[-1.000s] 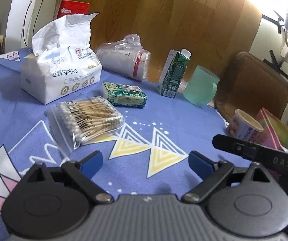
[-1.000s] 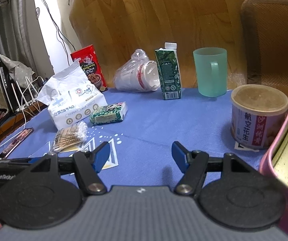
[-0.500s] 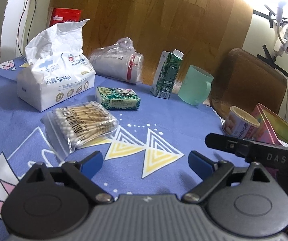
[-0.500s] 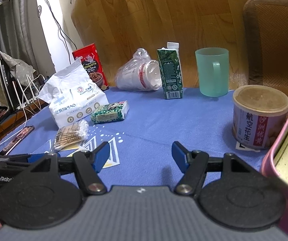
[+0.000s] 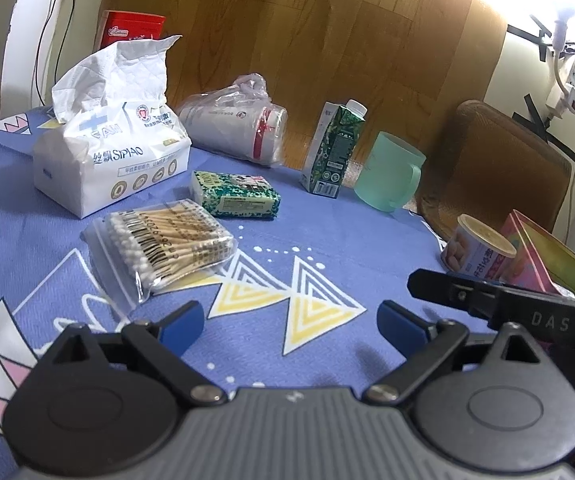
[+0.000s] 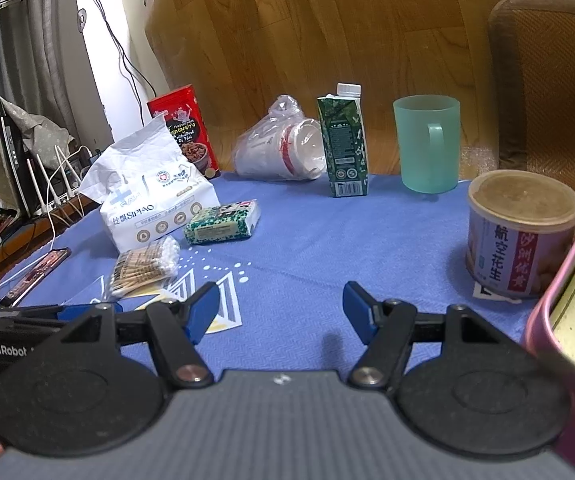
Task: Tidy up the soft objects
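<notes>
Soft items sit grouped on the blue-clothed worktop [image 5: 327, 240]: white tissue pack [image 5: 111, 160] at far left, small green tissue packet [image 5: 235, 194] just beside it, bag of cotton swabs [image 5: 167, 246] nearest the grippers. Left gripper [image 5: 289, 322] and right gripper [image 6: 281, 306] hover above the cloth, fingers released, nothing between them. Green carton [image 6: 343, 144], mint cup [image 6: 425, 144] and tin can [image 6: 521, 232] stand to the right.

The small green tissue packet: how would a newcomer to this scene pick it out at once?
On the blue tablecloth, find the big white tissue pack. The small green tissue packet lies flat beside it, just beyond the cotton swab bag. Only it is a low, soft green-patterned brick.
</notes>
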`<state>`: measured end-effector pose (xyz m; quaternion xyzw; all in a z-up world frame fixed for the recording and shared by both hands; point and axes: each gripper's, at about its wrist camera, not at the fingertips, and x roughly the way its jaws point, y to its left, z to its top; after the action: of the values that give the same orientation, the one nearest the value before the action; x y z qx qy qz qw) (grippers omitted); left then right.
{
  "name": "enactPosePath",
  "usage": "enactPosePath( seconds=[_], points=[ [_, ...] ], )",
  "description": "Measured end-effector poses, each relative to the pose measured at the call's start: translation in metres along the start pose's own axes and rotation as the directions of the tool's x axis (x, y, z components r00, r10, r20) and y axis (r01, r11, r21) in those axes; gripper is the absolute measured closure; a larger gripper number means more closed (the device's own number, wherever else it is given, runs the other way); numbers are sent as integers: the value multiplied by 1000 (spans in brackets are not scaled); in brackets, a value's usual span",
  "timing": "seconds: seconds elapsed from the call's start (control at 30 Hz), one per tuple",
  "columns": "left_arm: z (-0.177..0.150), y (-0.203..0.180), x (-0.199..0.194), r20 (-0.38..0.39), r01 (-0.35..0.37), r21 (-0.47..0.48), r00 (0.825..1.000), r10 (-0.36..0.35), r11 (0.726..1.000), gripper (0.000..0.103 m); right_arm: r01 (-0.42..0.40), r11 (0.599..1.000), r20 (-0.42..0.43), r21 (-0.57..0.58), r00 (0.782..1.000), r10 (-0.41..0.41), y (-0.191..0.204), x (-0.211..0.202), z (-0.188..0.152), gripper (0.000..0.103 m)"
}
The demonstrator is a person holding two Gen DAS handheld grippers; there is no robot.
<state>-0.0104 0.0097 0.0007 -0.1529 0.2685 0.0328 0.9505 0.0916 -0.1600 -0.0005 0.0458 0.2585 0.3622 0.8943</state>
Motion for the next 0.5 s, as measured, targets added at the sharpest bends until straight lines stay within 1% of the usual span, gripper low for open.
enactPosePath(
  seconds=[0.5],
  points=[
    [0,2,2,-15,8,-9,1000,-8,1000,6,0,1000,-1,2,1000,0,0,0,0,32]
  ],
)
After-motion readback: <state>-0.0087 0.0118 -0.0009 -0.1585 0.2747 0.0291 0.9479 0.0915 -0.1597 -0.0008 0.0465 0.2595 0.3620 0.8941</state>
